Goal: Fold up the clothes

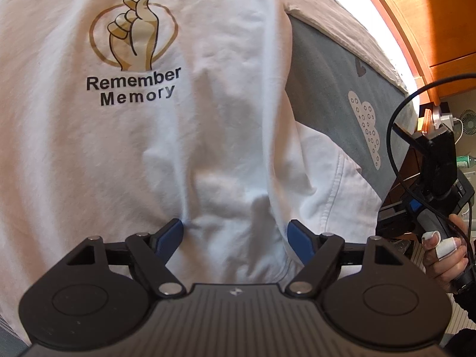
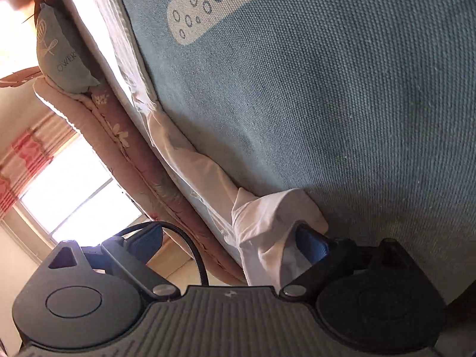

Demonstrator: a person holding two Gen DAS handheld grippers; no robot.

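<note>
Right now my right claw (image 2: 229,238), wide open, has the shirt sleeve (image 2: 267,223) at one o'clock, touching its blue pad.

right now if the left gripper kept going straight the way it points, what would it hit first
Most likely the white T-shirt: the left gripper has open jaws aimed down at the cloth below the "Remember Memory" print. How close it is is unclear.

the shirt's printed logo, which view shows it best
The left wrist view: the printed logo on the white t-shirt lies in full sight, heart, finger-heart hand and "Remember Memory" all readable. The right wrist view shows no logo, only a bunched white edge of the shirt against the blue bedspread.
</note>
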